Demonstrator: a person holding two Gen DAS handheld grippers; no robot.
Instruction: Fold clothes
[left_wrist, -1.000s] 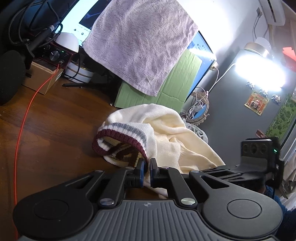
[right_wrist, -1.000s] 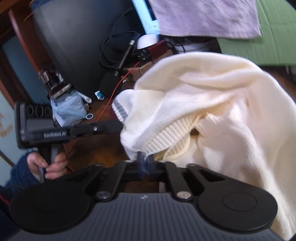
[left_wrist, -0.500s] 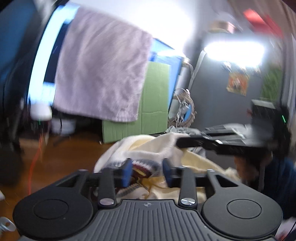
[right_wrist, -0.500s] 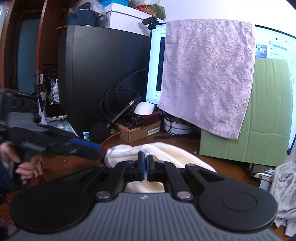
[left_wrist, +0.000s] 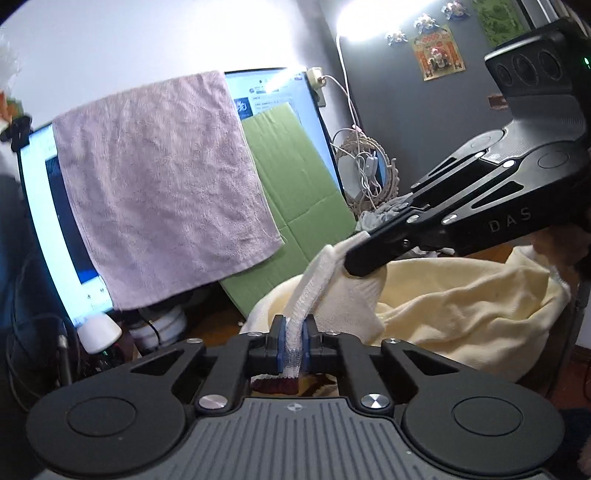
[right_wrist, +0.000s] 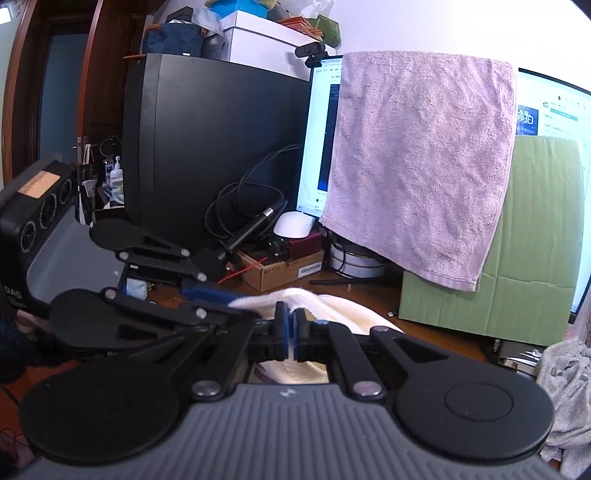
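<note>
A cream knit sweater (left_wrist: 461, 306) with a maroon and grey striped hem is lifted off the wooden desk. My left gripper (left_wrist: 293, 332) is shut on its ribbed edge. The right gripper (left_wrist: 364, 254) reaches in from the right of the left wrist view and pinches the same fabric a short way up. In the right wrist view my right gripper (right_wrist: 290, 328) is shut on a thin fold of the sweater (right_wrist: 332, 310), and the left gripper (right_wrist: 207, 295) is close at its left. The rest of the sweater hangs below, mostly hidden.
A monitor (right_wrist: 314, 147) with a lilac towel (right_wrist: 421, 166) draped over it stands behind. Green cardboard (right_wrist: 517, 236) leans against it. A black case (right_wrist: 207, 140), cables, a microphone and a small box (right_wrist: 280, 267) crowd the desk's back left. Grey clothing (right_wrist: 565, 387) lies at the right.
Both grippers have lifted the sweater off the desk. The left gripper opened, then shut again on the ribbed edge close beside the right gripper.
</note>
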